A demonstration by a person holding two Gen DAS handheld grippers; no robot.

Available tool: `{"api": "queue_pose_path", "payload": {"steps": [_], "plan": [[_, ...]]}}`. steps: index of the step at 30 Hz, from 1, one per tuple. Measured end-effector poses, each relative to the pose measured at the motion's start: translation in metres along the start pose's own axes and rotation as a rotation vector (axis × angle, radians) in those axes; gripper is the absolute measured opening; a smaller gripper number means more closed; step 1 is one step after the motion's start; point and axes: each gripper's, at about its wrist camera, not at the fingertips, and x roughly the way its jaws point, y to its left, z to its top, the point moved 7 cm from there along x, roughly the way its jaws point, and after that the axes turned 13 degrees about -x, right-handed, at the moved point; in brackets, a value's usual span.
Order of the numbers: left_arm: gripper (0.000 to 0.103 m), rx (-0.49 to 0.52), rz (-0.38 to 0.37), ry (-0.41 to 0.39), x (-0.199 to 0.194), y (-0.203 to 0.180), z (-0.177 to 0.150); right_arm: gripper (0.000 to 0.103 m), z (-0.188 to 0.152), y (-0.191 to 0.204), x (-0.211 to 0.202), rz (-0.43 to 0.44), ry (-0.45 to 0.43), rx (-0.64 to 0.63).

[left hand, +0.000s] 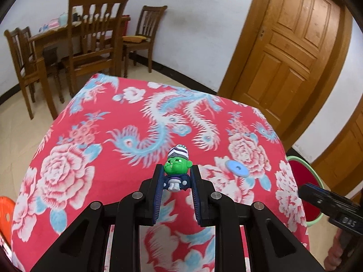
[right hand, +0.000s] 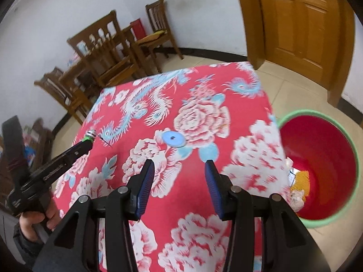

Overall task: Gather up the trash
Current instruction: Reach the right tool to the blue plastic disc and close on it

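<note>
My left gripper (left hand: 176,178) is shut on a small green-faced toy figure (left hand: 177,170) with a striped cap, held above the red floral tablecloth (left hand: 113,181). In the right wrist view the figure (right hand: 91,134) shows at the tip of the left gripper (right hand: 87,141), over the table's left side. A pale blue disc with a hole (left hand: 236,168) lies on the cloth to the right of the figure; it also shows in the right wrist view (right hand: 173,138). My right gripper (right hand: 179,176) is open and empty above the cloth, just short of the disc.
A red bin with a green rim (right hand: 317,170) stands on the floor at the table's right edge, with crumpled trash (right hand: 299,181) inside; its rim shows in the left wrist view (left hand: 304,172). Wooden chairs and a dining table (left hand: 90,45) stand behind. A wooden door (left hand: 290,45) is at back right.
</note>
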Motion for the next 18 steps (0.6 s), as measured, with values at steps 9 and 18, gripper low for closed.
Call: {"api": "queue_pose_path", "payload": {"steps": [9,18], "plan": [[0.023,-0.046,0.03,-0.008,0.006,0.023,0.0,0.048,0.012,0.015,0.059,0.016,0.079,-0.098],[0.023,-0.078,0.036,0.012,0.02,0.033,-0.001,0.048,0.021,0.019,0.105,0.006,0.136,-0.231]]}}
